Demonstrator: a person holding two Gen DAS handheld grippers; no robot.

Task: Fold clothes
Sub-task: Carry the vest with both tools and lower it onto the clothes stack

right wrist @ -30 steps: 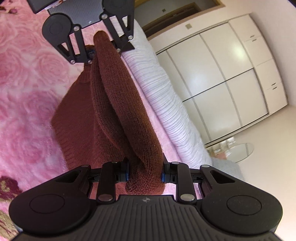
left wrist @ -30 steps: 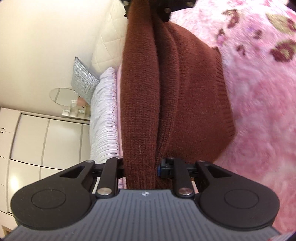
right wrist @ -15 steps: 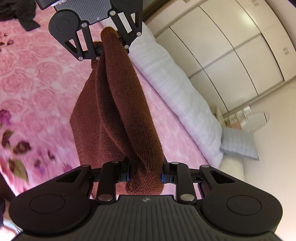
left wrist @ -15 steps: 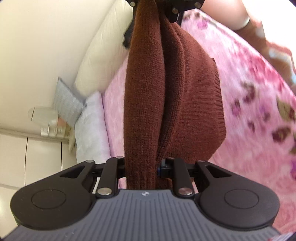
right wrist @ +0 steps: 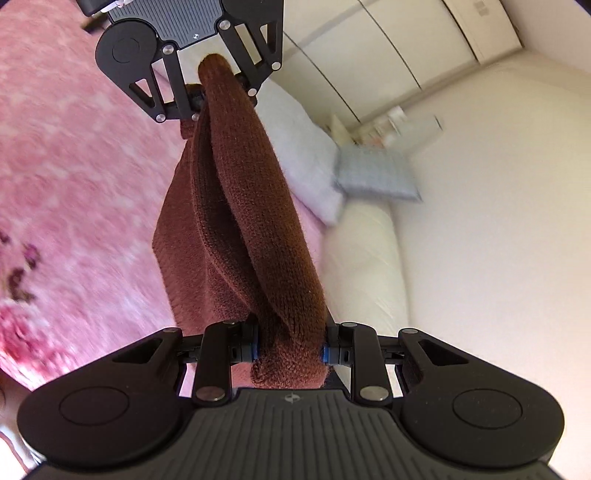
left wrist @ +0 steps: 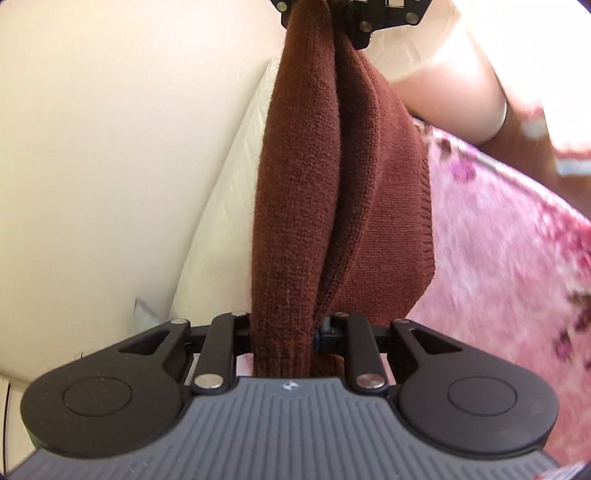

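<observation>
A folded brown knit sweater [left wrist: 332, 192] hangs stretched between my two grippers above the pink floral bedspread [left wrist: 517, 258]. My left gripper [left wrist: 284, 332] is shut on one end of its folded edge. My right gripper [right wrist: 290, 347] is shut on the other end of the sweater [right wrist: 251, 221]. Each gripper shows in the other's view, the right gripper [left wrist: 332, 14] at the top of the left wrist view and the left gripper [right wrist: 218, 96] at the top of the right wrist view. The sweater's lower body hangs down toward the bed.
A cream padded headboard [right wrist: 369, 266] stands against the wall. A pale striped pillow [right wrist: 306, 162] and a grey pillow [right wrist: 376, 173] lie by it. White wardrobe doors [right wrist: 369, 48] and a small glass side table [right wrist: 399, 122] are behind. The person's arm [left wrist: 461, 85] shows in the left wrist view.
Both grippers have swung with the sweater held between them, toward the headboard and wall. The background has shifted and blurred. The grips have not changed.
</observation>
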